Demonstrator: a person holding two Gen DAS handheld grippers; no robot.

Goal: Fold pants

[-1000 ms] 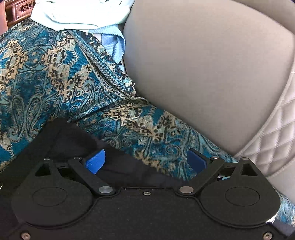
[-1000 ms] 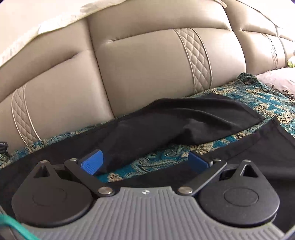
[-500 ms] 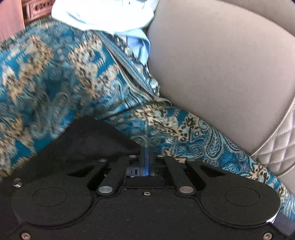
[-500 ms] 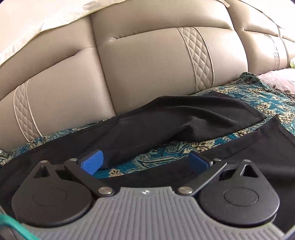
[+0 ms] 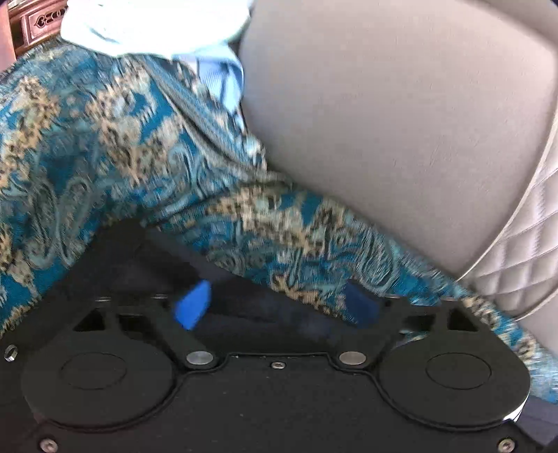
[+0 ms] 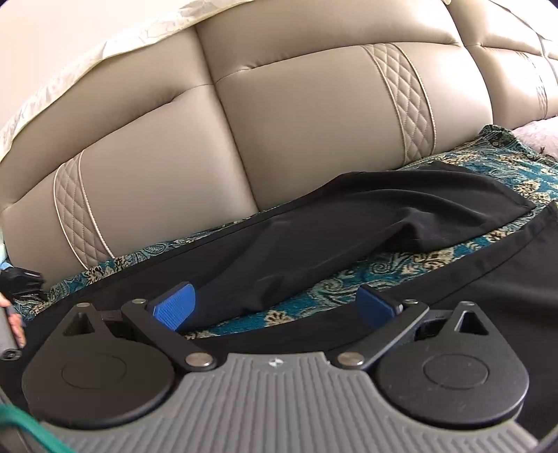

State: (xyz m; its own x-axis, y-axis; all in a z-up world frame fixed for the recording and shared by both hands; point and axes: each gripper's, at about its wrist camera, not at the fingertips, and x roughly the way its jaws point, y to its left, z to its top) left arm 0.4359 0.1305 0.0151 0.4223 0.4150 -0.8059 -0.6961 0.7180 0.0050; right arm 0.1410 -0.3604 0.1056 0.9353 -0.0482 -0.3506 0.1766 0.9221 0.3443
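Observation:
Black pants (image 6: 383,216) lie spread across the sofa seat, one leg along the backrest and the other (image 6: 505,271) nearer me. My right gripper (image 6: 275,308) hovers open over the gap between the two legs, its blue pads (image 6: 174,310) wide apart and gripping nothing. In the left wrist view one end of the pants (image 5: 139,251) lies under my left gripper (image 5: 277,306). Its jaws are opening, with black cloth lying between them and neither pad pressing on it.
A teal paisley throw (image 5: 104,156) covers the seat under the pants. The beige leather backrest (image 6: 314,122) rises right behind. A pale blue cloth (image 5: 157,24) is heaped at the sofa's end, beside carved wooden furniture (image 5: 35,21). A hand (image 6: 14,320) shows at the left edge.
The left gripper was open a second ago, shut over the black cloth half a second ago, and now stands open again. The right gripper has drifted slightly sideways and stayed open.

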